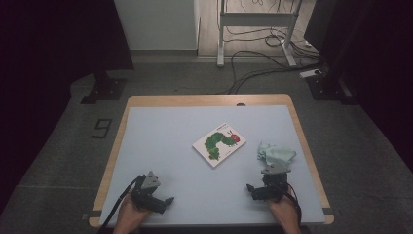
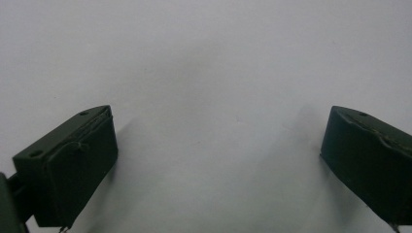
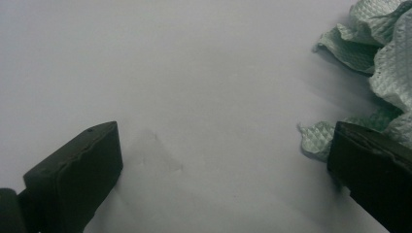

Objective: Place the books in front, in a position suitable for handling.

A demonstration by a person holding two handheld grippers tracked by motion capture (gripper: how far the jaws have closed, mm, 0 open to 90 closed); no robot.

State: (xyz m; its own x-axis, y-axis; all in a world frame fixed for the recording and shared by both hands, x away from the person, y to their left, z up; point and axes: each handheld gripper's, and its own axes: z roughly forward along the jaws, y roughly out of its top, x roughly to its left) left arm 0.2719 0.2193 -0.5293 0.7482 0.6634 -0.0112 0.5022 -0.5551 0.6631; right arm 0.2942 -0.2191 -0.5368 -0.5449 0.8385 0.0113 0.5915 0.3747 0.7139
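A picture book (image 1: 219,144) with a green caterpillar on its white cover lies flat near the middle of the pale mat (image 1: 165,141). To its right sits a crumpled light green cloth (image 1: 276,155). My left gripper (image 1: 163,197) rests low at the front left; in the left gripper view the left gripper (image 2: 221,116) stands open over bare mat. My right gripper (image 1: 260,187) is at the front right, just in front of the cloth. In the right gripper view the right gripper (image 3: 226,131) is open, and the cloth (image 3: 384,53) lies beside its right-hand jaw, not between the jaws.
The mat covers a wooden table (image 1: 209,100) whose rim shows at the far and side edges. Beyond it, a desk frame (image 1: 255,29) and loose cables (image 1: 253,61) stand on the floor. Dark screens flank both sides.
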